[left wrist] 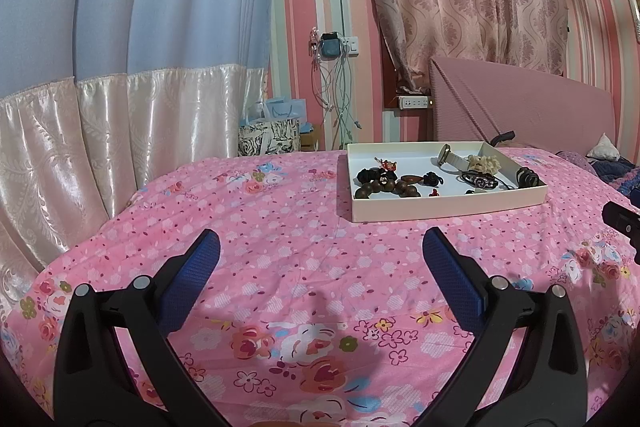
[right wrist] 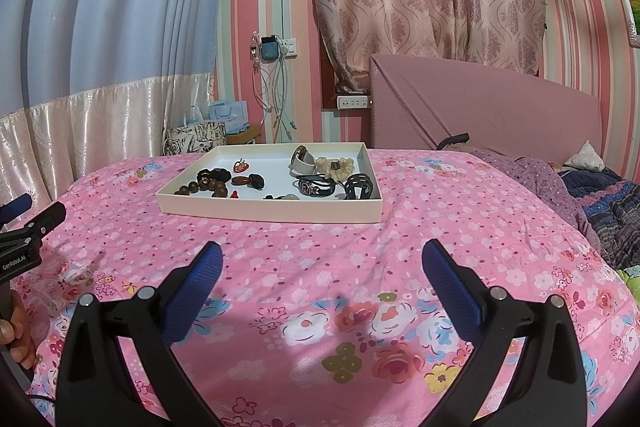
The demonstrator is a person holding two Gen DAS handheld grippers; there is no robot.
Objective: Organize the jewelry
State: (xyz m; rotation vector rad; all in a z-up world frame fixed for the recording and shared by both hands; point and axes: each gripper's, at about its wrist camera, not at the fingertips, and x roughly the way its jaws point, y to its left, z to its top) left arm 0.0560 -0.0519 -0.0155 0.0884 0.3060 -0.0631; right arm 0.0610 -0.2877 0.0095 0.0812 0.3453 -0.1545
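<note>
several pieces of jewelry (right wrist: 280,179) lay jumbled in a shallow white tray (right wrist: 268,209) on the pink floral bed (right wrist: 320,267). the tray sat ahead of both claws, its long side across their line, slightly right of the left claw (left wrist: 320,259) and slightly left of the right claw (right wrist: 322,261). neither seemed clearly nearer. both claws were spread wide, holding nothing and hovering above the bedspread.

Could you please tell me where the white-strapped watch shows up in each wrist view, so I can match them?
Left wrist: the watch lies in the tray's far right part, right of picture centre.
Right wrist: the watch lies in the tray's far part, near picture centre.
Shared landmark: the cream scrunchie beside it.
</note>
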